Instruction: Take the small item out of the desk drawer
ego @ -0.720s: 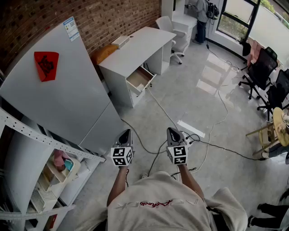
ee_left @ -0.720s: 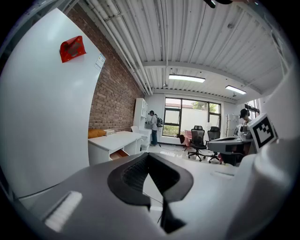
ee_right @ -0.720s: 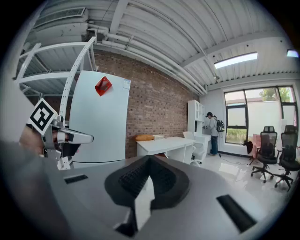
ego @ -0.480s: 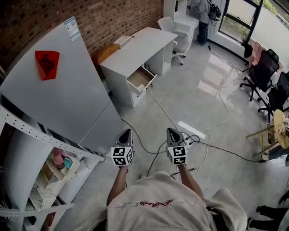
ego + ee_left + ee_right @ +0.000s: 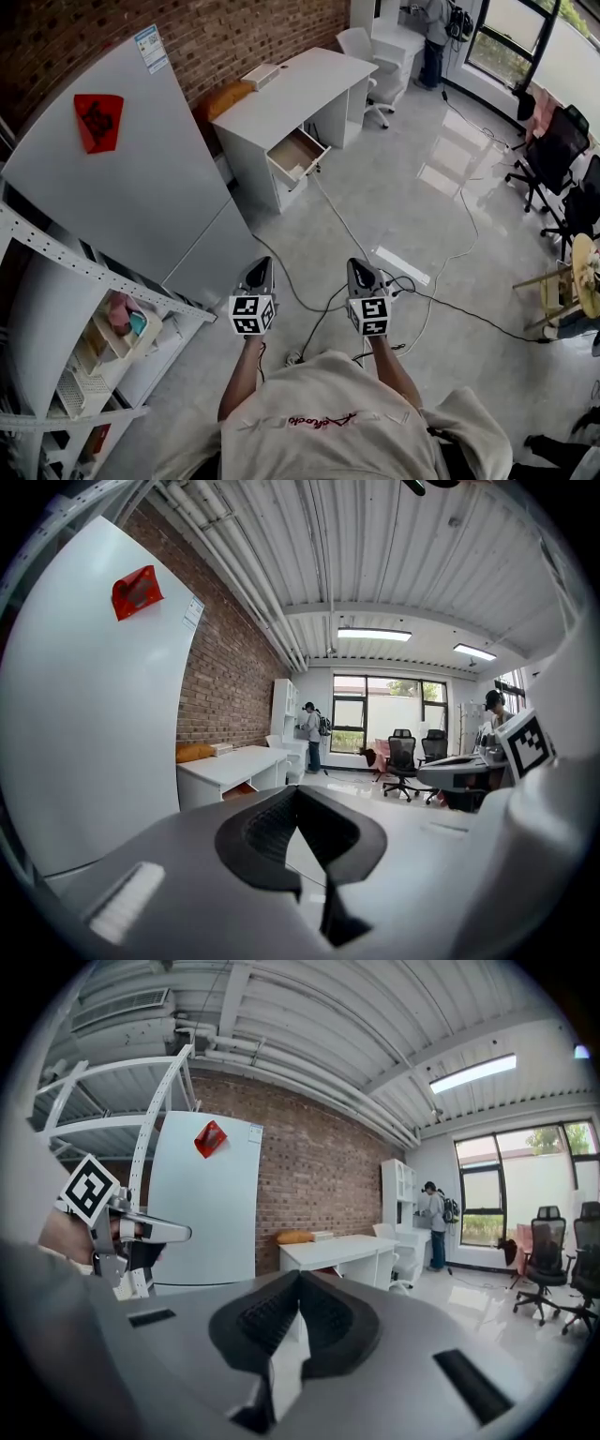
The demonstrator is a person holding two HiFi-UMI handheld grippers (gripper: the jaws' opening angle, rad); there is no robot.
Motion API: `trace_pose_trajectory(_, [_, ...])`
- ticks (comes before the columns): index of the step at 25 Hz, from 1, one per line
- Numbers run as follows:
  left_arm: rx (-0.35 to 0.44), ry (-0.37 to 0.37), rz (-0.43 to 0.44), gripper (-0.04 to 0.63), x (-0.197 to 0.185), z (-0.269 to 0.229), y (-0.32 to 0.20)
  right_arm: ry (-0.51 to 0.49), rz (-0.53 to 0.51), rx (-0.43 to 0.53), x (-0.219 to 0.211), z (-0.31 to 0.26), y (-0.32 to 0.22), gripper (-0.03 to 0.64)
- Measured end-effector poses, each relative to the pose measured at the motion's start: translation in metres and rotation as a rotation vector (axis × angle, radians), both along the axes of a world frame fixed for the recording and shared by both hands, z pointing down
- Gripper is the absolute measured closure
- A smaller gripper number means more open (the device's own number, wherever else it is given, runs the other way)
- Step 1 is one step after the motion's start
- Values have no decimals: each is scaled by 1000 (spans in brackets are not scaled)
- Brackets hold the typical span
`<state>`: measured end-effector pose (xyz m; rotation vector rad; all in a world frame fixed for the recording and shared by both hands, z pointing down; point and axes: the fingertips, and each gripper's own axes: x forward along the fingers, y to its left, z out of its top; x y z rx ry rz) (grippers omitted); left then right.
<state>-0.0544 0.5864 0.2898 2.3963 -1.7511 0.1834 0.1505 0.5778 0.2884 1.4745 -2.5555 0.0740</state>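
Two grippers of smooth grey plastic are held side by side low in the head view, the left gripper (image 5: 259,272) and the right gripper (image 5: 359,272). Each carries one cube with square black-and-white markers. In the left gripper view the two black, ridged fingers (image 5: 265,832) are seen closed tip against tip, and nothing is held between them. In the right gripper view the fingers (image 5: 267,1321) are closed in the same way, also with nothing between them.

One white, flat-topped table (image 5: 309,84) is placed against the brick wall (image 5: 244,33), well apart from both grippers. One drawer (image 5: 296,155) is pulled out of its front, and its inside is of a pale wood colour. The small item cannot be made out in it from this distance. One flat white box (image 5: 261,75) is lying on the table top, and one rounded orange thing (image 5: 223,98) is seen at the table's end by the wall.

Nearer the grippers, one tall cabinet (image 5: 122,197) with smooth pale grey sides is standing, marked with one red sticker (image 5: 97,120). Beside it is a metal rack (image 5: 56,258) with perforated bars. On the rack one pale tray (image 5: 117,345) holds one pink thing and one teal thing.

The floor (image 5: 394,197) is glossy and grey. One white chair (image 5: 359,45) and two black chairs (image 5: 553,141) are counted, and one person (image 5: 437,28) is standing far off.
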Motion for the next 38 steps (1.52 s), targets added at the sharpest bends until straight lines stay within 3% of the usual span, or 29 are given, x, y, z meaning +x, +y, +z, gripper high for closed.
trace_pose_trajectory(12, [-16, -44, -13, 586, 32, 6, 10, -8, -39, -15, 32, 10, 3, 604])
trace_pose_trajectory(22, [-11, -38, 29, 586, 52, 12, -19, -5, -7, -20, 48, 18, -15, 604])
trace_pose_trajectory(30, [-14, -15, 55, 586, 55, 24, -72, 7, 23, -26, 49, 27, -59, 604])
trace_pose_trajectory(38, [-8, 13, 81, 586, 29, 26, -169, 28, 49, -20, 21, 22, -149, 604])
